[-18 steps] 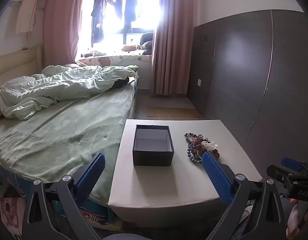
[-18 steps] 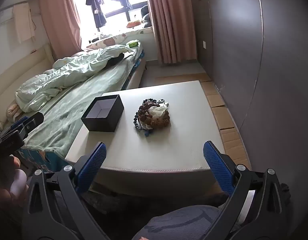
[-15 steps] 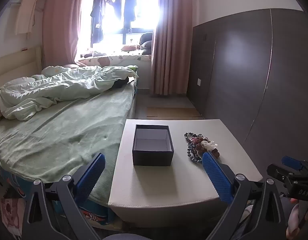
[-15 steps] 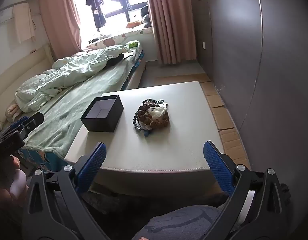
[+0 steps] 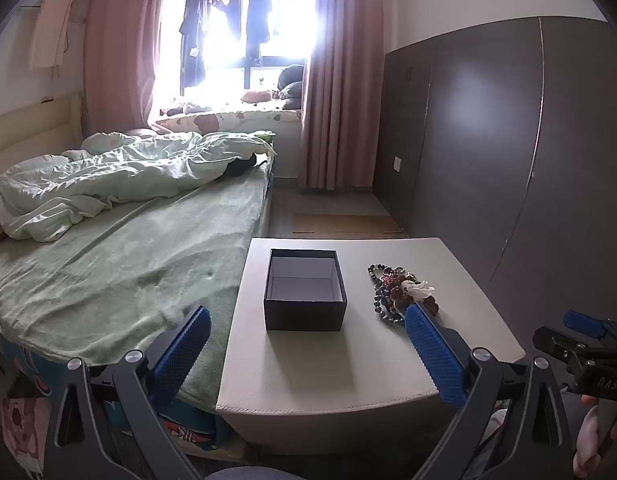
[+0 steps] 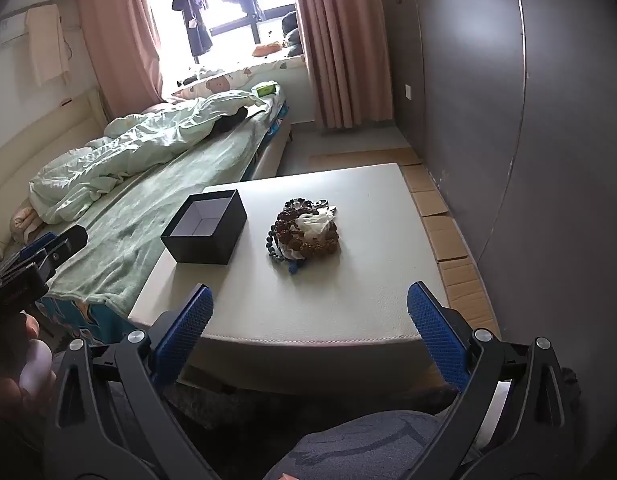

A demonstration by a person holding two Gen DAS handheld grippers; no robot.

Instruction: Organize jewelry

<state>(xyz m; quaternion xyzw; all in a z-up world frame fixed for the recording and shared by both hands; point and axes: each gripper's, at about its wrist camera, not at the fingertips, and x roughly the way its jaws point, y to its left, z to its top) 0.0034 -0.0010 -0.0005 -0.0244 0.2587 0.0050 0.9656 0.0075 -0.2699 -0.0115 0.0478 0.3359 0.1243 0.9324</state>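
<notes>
An open, empty black box (image 5: 305,293) (image 6: 205,232) stands on the white low table (image 5: 316,364) (image 6: 308,304). To its right lies a pile of beaded jewelry (image 5: 400,292) (image 6: 306,232), brown and blue beads with a white piece on top. My left gripper (image 5: 306,346) is open and empty, held before the table's near edge, in front of the box. My right gripper (image 6: 308,320) is open and empty, also short of the near edge, in front of the jewelry pile. Each gripper shows at the edge of the other's view.
A bed with a green sheet and rumpled duvet (image 5: 108,240) adjoins the table's left side. A dark wardrobe wall (image 5: 508,160) runs along the right. Cardboard sheets (image 6: 440,224) lie on the floor between table and wardrobe. A window with pink curtains is at the back.
Almost nothing has changed; both grippers stay open and nearly still, with only a slight shift in the right wrist view.
</notes>
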